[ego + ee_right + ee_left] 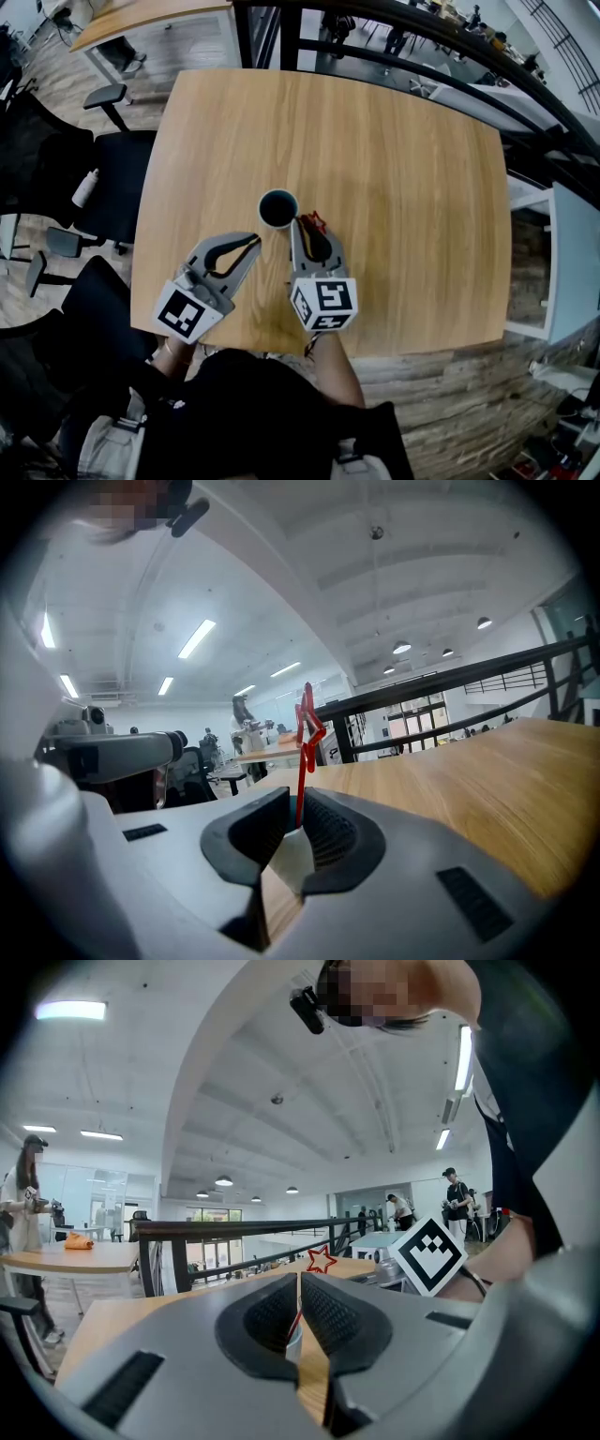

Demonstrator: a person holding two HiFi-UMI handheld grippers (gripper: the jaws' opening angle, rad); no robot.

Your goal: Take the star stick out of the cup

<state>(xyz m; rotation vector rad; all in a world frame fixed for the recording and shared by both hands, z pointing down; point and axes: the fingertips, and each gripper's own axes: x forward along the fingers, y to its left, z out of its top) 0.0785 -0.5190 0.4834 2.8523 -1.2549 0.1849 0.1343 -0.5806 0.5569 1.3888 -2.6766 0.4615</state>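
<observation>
A dark-rimmed white cup (pixel 277 208) stands upright near the middle of the wooden table (pixel 403 169). Just right of it my right gripper (pixel 302 225) is shut on a thin red star stick (pixel 314 222). In the right gripper view the stick (pixel 302 780) rises from between the jaws, and its star (pixel 308 720) stands above my right gripper (pixel 298 808). The stick's lower end is hidden behind the jaws, where a bit of the cup (pixel 292 857) shows. My left gripper (pixel 254 241) sits left of the cup, shut and empty. Past my left gripper (pixel 299 1277) the star (pixel 322 1259) shows.
Black office chairs (pixel 112 178) stand off the table's left side. A dark railing (pixel 412 66) runs beyond the far edge. The near table edge (pixel 394 345) lies just behind both grippers. The right gripper's marker cube (pixel 429 1253) is close by in the left gripper view.
</observation>
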